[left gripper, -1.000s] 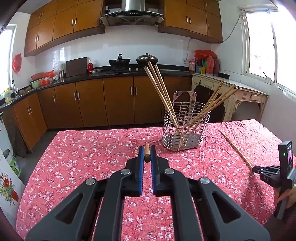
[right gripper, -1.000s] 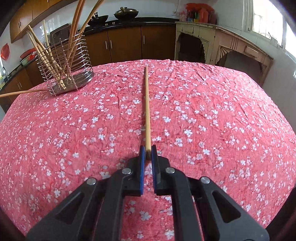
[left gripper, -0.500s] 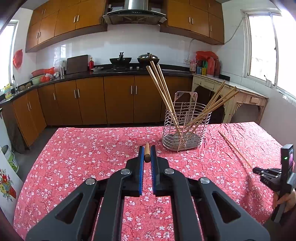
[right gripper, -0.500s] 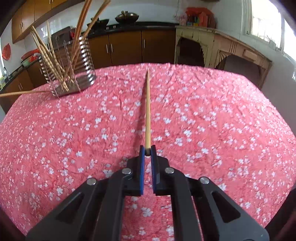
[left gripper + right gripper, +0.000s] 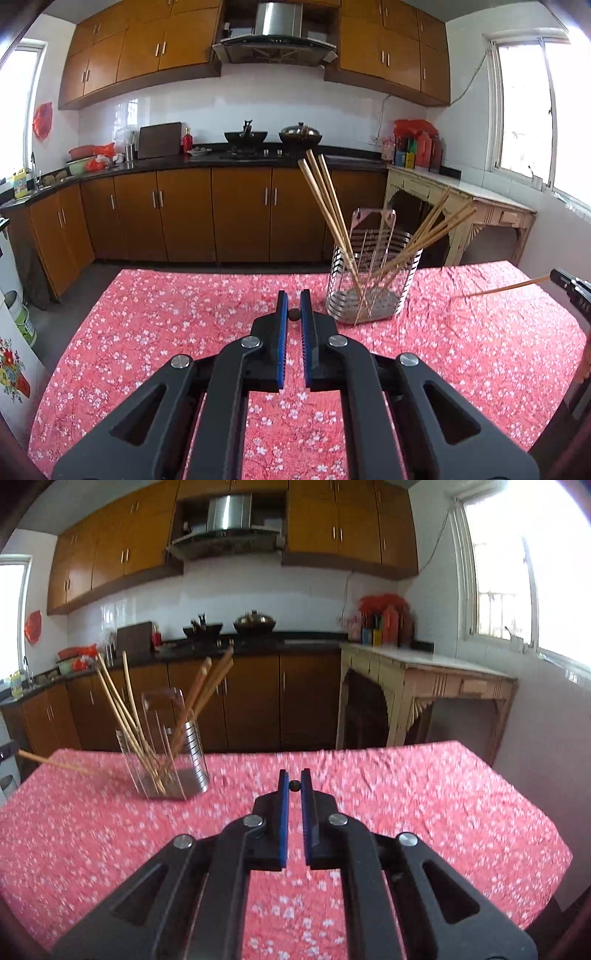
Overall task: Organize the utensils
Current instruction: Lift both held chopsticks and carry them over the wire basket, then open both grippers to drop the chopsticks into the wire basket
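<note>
Left tongs [image 5: 294, 314] and right tongs [image 5: 294, 785] each pinch a chopstick end-on; no writing is legible.

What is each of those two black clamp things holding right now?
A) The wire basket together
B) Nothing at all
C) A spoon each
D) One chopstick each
D: the left gripper pinches a chopstick end-on, and the right gripper pinches another chopstick, both pointing toward the wire holder.

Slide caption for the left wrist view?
Left gripper jaws shut on a chopstick end-on, near the wire holder.
</note>
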Available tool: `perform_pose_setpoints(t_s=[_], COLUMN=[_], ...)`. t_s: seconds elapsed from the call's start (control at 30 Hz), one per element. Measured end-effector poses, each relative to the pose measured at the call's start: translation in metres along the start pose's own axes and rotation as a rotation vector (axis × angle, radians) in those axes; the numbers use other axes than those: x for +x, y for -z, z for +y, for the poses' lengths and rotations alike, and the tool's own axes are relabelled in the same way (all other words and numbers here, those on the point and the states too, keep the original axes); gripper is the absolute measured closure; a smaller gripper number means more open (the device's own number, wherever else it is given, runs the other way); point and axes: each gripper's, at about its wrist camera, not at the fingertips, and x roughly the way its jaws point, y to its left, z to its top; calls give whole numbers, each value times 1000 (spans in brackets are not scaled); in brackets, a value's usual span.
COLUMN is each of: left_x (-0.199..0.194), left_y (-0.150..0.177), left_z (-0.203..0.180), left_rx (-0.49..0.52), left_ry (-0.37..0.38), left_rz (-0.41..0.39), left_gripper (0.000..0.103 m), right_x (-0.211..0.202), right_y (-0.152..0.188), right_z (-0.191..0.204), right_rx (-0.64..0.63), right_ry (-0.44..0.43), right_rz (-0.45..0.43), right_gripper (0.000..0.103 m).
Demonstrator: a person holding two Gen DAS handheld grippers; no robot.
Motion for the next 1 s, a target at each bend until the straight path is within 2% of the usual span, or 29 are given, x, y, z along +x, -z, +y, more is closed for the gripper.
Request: perform_pose_setpoints(t_s=[0.5,1.0], left_x=[-20,-25], left_y=[-44,-49], left_z=[-3,-11], left_rx=[12,30], left_ry=[4,24], left_rz=[-128,-159], left_gripper=[96,96], right_x=[-25,-38], right_y=[-68,-83], right_z=[2,23], right_rx=[42,43], right_ry=[-73,-199], right_rz=[-139,-127], right_gripper=[96,96])
